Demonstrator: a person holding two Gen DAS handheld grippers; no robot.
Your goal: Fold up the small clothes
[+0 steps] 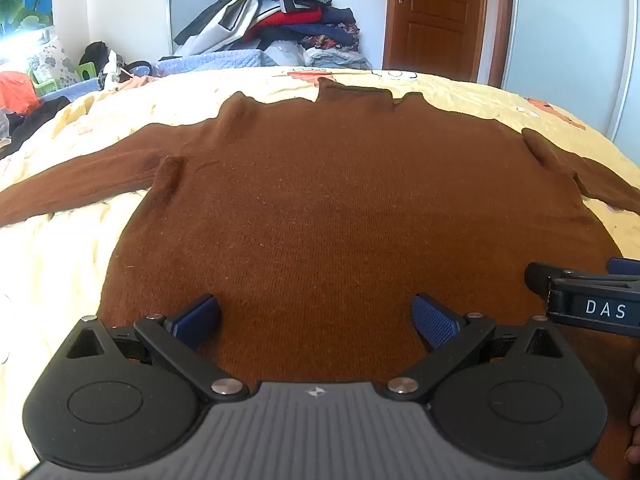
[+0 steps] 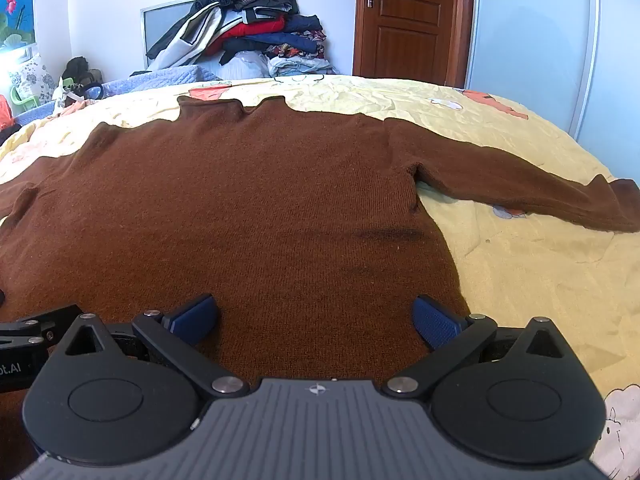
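A brown knit sweater (image 1: 340, 200) lies flat on the yellow bedspread (image 1: 60, 280), collar at the far side, both sleeves spread outward. It also shows in the right wrist view (image 2: 260, 208), with its right sleeve (image 2: 520, 184) stretched to the right. My left gripper (image 1: 316, 320) is open and empty, just above the sweater's near hem on the left half. My right gripper (image 2: 316, 320) is open and empty above the hem on the right half. The right gripper shows at the right edge of the left wrist view (image 1: 588, 300).
A pile of clothes (image 1: 280, 12) is stacked against the far wall beyond the bed. A brown door (image 1: 436, 16) and a white wardrobe (image 1: 572, 28) stand at the back right. Clutter and a green stool (image 1: 86, 72) sit at the far left. The yellow bedspread (image 2: 540, 280) extends right.
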